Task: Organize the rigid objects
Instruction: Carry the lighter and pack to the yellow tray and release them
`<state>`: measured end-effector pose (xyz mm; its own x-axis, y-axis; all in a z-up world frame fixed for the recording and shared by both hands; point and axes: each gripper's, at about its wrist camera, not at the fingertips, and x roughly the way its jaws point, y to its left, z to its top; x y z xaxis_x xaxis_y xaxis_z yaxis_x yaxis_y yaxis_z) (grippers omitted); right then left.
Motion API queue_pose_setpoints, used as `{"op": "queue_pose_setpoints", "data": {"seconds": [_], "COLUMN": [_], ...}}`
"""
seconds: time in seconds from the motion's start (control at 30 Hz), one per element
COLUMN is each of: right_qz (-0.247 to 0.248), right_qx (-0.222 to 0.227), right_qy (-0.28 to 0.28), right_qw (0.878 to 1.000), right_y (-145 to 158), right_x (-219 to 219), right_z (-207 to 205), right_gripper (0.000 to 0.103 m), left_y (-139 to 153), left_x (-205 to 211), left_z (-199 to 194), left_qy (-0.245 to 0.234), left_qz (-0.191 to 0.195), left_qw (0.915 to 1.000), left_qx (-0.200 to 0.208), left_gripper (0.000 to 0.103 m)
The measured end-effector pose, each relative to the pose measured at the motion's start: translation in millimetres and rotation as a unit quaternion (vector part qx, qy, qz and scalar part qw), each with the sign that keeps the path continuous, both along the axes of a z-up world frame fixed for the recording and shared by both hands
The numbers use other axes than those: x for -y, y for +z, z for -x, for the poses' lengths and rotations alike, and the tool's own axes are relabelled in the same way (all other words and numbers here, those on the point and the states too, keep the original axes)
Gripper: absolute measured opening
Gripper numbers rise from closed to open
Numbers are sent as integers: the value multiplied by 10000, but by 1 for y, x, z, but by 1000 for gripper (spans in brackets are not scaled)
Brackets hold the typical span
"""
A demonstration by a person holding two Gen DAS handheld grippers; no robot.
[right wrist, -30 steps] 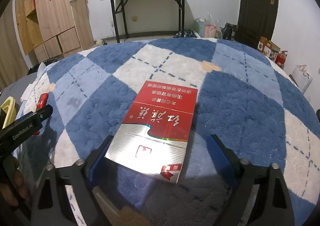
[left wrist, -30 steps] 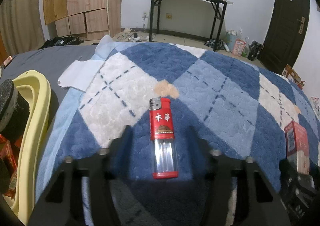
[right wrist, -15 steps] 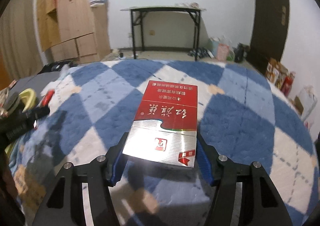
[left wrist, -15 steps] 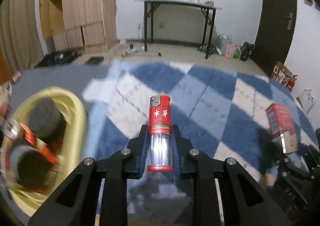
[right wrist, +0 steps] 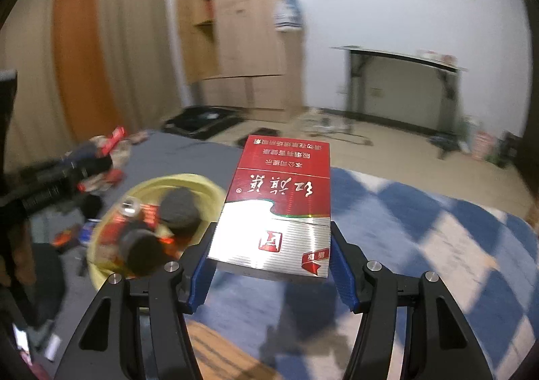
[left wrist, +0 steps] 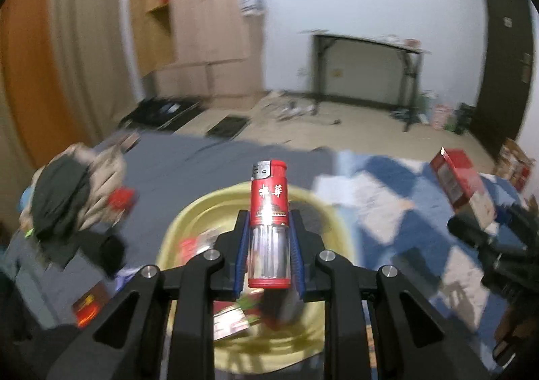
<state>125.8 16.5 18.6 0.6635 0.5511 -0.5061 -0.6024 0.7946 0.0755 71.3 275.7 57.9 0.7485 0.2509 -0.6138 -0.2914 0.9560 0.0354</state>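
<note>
Between the left gripper's blue pads sits the red lighter, pinched around its clear lower half and standing upright, off the blanket and hanging right over the yellow basin. Over on the other side, the right gripper is clamped on the wide edges of the red-and-silver cigarette pack, held flat and lifted too, just to the right of the basin in its own view.

So I'd call this the carry-and-drop step: both items are picked and heading for the basin, which already holds some stuff (2 dark round-topped things, red packaging, hard to name through the blur). The lighter looks basically lined up, so the next move is probably just lowering a bit and letting the fingers spread. The pack needs to swing further left over the rim before release, and since both grippers want the same spot, they'd better go one at a time or they'll bump.

Compared to 1 second ago: back then both things were lying on the blue-and-white checked blanket with the fingers spread wide around them. Half a second ago both grips had closed and the lift had started, with the basin off to the left. Now the basin is dead center under the lighter.
</note>
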Motion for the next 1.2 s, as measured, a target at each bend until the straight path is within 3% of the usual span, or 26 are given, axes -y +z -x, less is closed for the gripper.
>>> {"op": "queue_pose_setpoints", "data": {"seconds": [0.23, 0.43, 0.63, 0.93, 1.1, 1.13, 1.2], "right_qz": [711, 1473, 1971, 2034, 1937, 1851, 1729], "right_qx": [12, -244, -438, -485, -508, -506, -474], "right_qy": [1277, 1854, 2031, 2000, 1965, 1988, 2001], "right_qw": [9893, 9713, 9581, 9572, 9598, 9611, 9632], "right_y": [2, -7, -17, -30, -31, -28, -23], "right_x": [-101, -158, -191, -198, -197, -194, -187], "right_z": [-13, -36, -68, -76, -72, -71, -68], "right_gripper": [59, 59, 59, 60, 73, 79, 86], "left_y": [-39, -76, -98, -107, -103, -100, -92], "left_x": [-38, -58, -64, -62, -67, -68, -65], "left_z": [8, 0, -6, -4, 2, 5, 9], "left_qy": [203, 153, 154, 119, 288, 342, 417], "left_qz": [260, 601, 796, 906, 1135, 1167, 1050], "left_qw": [9993, 9970, 9949, 9943, 9923, 9920, 9931], "left_qx": [-193, -458, -606, -544, -402, -342, -301], "left_gripper": [24, 24, 24, 25, 26, 32, 53]}}
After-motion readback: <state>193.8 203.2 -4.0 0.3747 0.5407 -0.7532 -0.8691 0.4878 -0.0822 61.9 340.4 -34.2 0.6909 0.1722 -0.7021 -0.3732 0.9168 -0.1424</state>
